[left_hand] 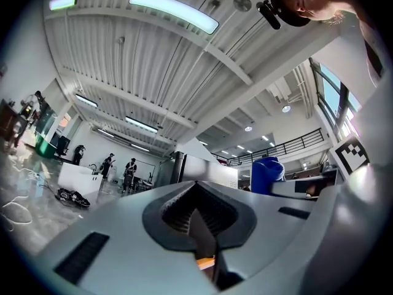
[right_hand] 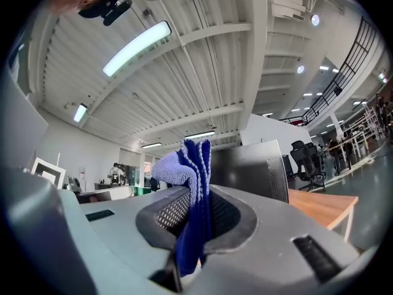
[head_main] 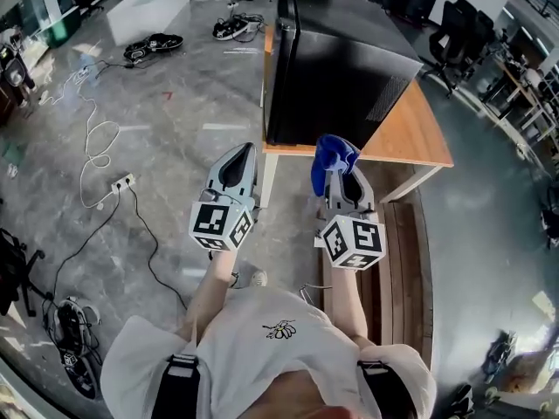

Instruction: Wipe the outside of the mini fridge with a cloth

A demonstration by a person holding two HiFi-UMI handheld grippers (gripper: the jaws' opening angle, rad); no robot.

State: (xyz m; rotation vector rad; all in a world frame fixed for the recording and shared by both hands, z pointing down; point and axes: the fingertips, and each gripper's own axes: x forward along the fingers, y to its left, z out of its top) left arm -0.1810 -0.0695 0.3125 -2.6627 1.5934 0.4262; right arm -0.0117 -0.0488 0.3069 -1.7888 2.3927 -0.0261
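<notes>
In the head view, the black mini fridge [head_main: 336, 59] stands on the left part of a wooden table [head_main: 421, 136], with bare wood along the table's right side and near right corner. Both grippers hang just short of the table's near edge, in front of the fridge. The left gripper [head_main: 238, 168] is over open grey floor [head_main: 175, 129], with loose cables [head_main: 96, 147] well off to its left. The right gripper [head_main: 339, 176] carries the blue cloth [head_main: 333, 155], near the fridge's lower front edge but apart from it.

The left gripper view shows its jaws together with nothing between them.

In the right gripper view, the jaws are clamped on the cloth, which stands folded above them, with the fridge's side just beyond.
</notes>
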